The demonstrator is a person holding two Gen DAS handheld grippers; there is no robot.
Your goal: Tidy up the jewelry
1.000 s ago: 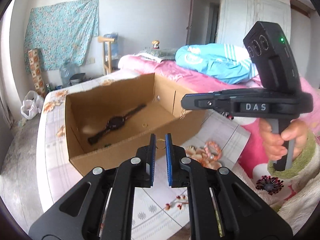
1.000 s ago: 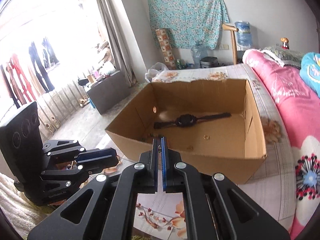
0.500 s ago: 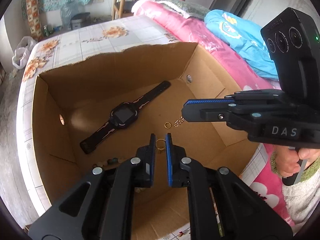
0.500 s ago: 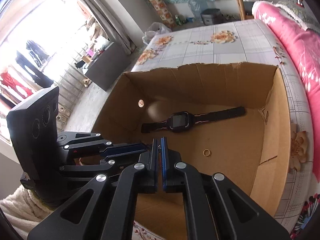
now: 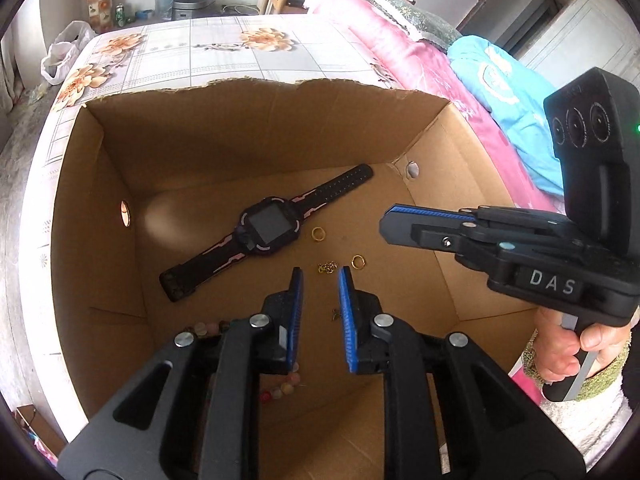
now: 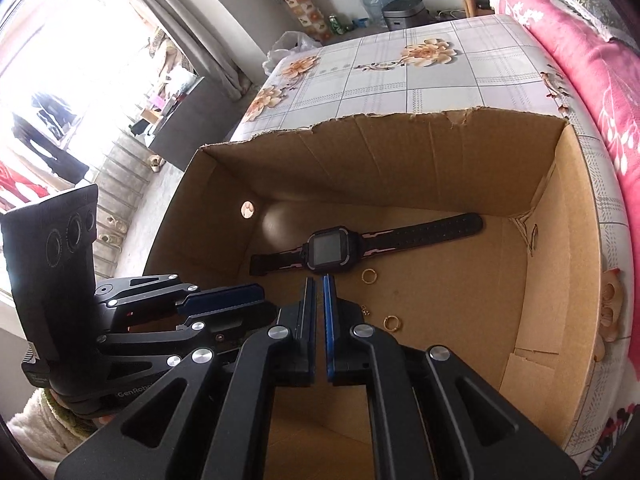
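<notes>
An open cardboard box [image 5: 240, 128] [image 6: 400, 160] holds a black watch [image 5: 272, 228] [image 6: 332, 246], two gold rings [image 5: 318, 233] [image 5: 357, 261], a small gold chain [image 5: 328, 267] and a bead bracelet [image 5: 208, 326]. My left gripper [image 5: 320, 280] [image 6: 262, 298] hangs over the box floor; its jaws are opening and nothing is between them. One ring [image 6: 391, 323] and the chain [image 6: 364, 309] lie just past its fingertips. Just right of it, my right gripper [image 6: 319, 280] [image 5: 386, 220] points down into the box, shut, with nothing visible between its pads.
The box sits on a bed with a flower-print sheet [image 5: 224, 48]. A pink blanket [image 5: 400, 56] and a blue bundle [image 5: 500, 92] lie along the right side. A hand [image 5: 560, 352] grips the right tool's handle. The box walls stand close around both grippers.
Both grippers moved from in front of the box to over its inside and tipped downward. The left jaws have parted, and the gold ring they held now lies on the box floor.
</notes>
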